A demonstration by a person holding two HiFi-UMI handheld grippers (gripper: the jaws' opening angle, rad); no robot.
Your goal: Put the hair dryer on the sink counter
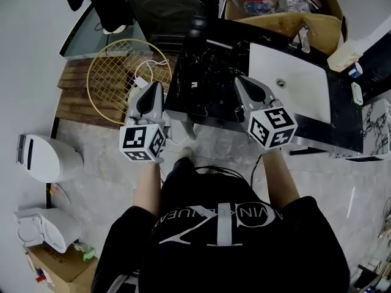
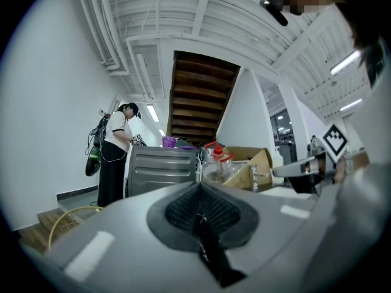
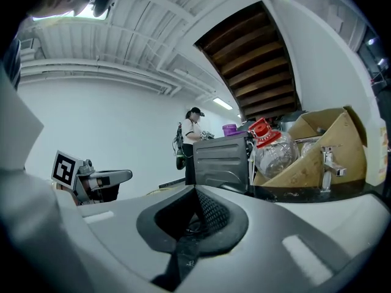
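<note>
A black hair dryer with its dark cord seems to lie at the back left of the black marble sink counter; against the dark stone its outline is hard to make out. My left gripper hovers just off the counter's left edge, jaws shut and empty. Over the counter's front, left of the white basin, my right gripper is also shut with nothing in it. Both gripper views show closed jaws pointing level across the room, with each gripper seeing the other: the right gripper and the left gripper.
A gold wire basket rests on wooden steps at left. A grey metal appliance stands behind the counter, and a cardboard box holds a clear jug. A faucet is behind the basin. A white toilet sits low left. A person stands far off.
</note>
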